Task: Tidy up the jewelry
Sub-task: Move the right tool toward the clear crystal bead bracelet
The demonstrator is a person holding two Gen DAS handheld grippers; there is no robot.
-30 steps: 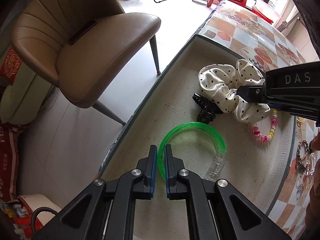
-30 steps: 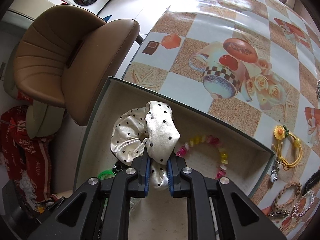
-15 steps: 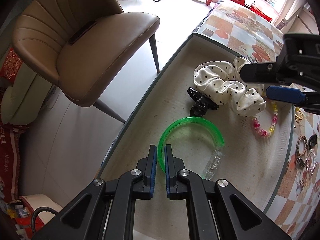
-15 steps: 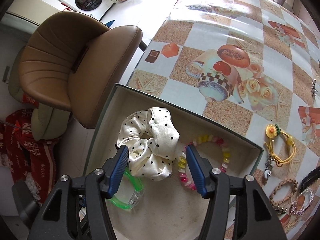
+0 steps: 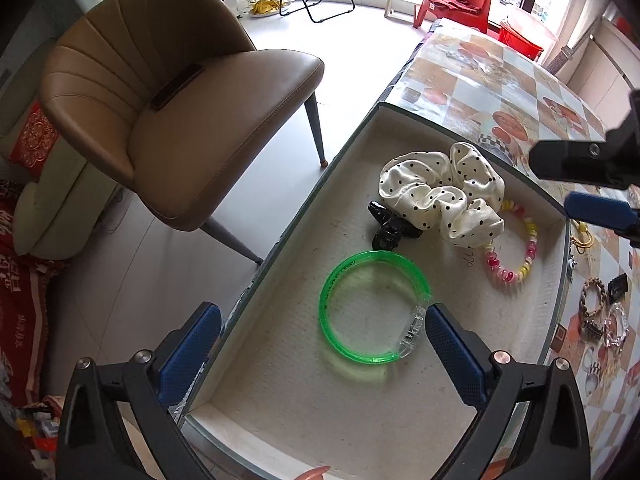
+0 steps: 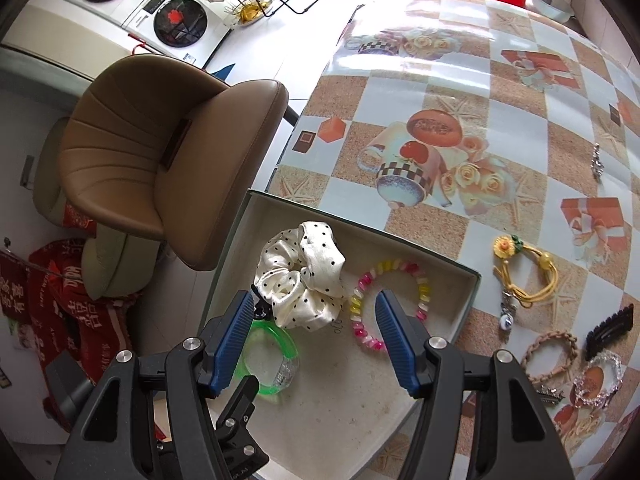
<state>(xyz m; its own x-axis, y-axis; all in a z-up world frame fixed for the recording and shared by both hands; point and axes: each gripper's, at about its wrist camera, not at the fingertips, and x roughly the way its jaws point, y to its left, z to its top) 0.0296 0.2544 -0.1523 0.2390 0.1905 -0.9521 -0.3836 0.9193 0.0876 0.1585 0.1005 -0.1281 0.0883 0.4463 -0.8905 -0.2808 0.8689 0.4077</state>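
Observation:
A shallow beige box (image 5: 404, 118) sits at the table's edge. In it lie a white polka-dot scrunchie (image 5: 440, 190), a black claw clip (image 5: 390, 229), a pink and yellow bead bracelet (image 5: 516, 258) and a green bangle (image 5: 374, 308). My left gripper (image 5: 322, 314) hangs over the bangle with its jaws opening wide; the pads do not touch it. My right gripper (image 6: 314, 298) hovers above the scrunchie (image 6: 300, 272) with its jaws opening too, nothing pressed between them. The bead bracelet (image 6: 384, 300) lies just ahead of its right finger.
A brown padded chair (image 5: 180, 120) stands left of the box. On the patterned tablecloth (image 6: 460, 92), right of the box, lie a yellow flower hair tie (image 6: 524, 268), a braided bracelet (image 6: 552, 352), a black hair clip (image 6: 608, 328) and a clear bead bracelet (image 6: 600, 376).
My left gripper has let go of the green bangle, which now lies flat in the box. My right gripper released the scrunchie and has lifted away from it.

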